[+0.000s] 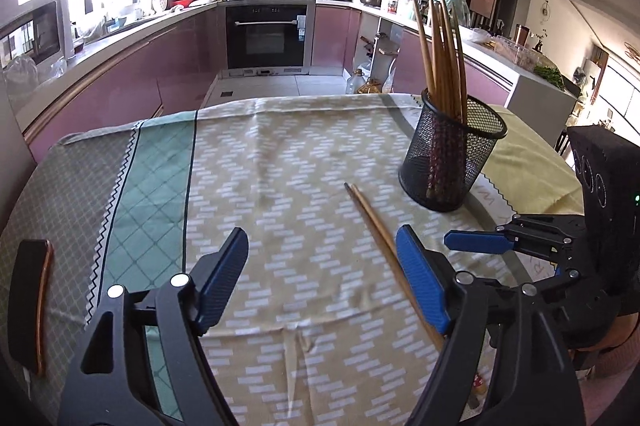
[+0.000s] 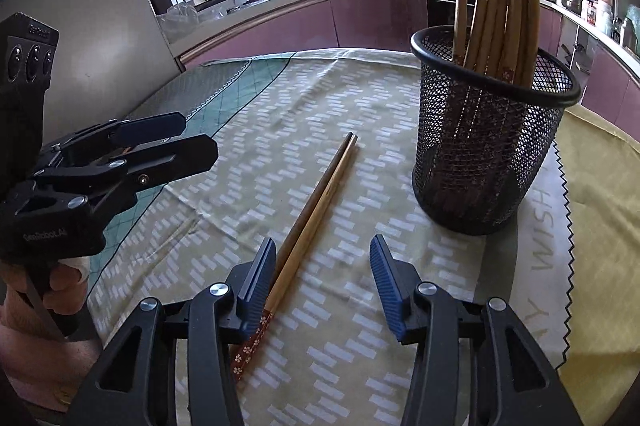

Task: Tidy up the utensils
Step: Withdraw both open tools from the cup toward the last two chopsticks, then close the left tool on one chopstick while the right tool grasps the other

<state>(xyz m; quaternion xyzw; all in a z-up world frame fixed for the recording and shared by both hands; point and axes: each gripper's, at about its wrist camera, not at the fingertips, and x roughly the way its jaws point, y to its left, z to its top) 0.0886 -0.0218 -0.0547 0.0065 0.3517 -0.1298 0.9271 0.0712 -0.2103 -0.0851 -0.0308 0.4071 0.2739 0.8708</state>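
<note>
A pair of wooden chopsticks lies on the patterned tablecloth, its red flowered ends toward me. It also shows in the left wrist view. A black mesh holder with several chopsticks standing in it is on the right; in the left wrist view it is the black mesh holder. My right gripper is open, low over the cloth, its left finger beside the chopsticks. My left gripper is open and empty, left of the chopsticks.
A dark curved object lies on the cloth at the far left. The table's far edge faces a kitchen with pink cabinets and an oven. A yellow cloth covers the right side.
</note>
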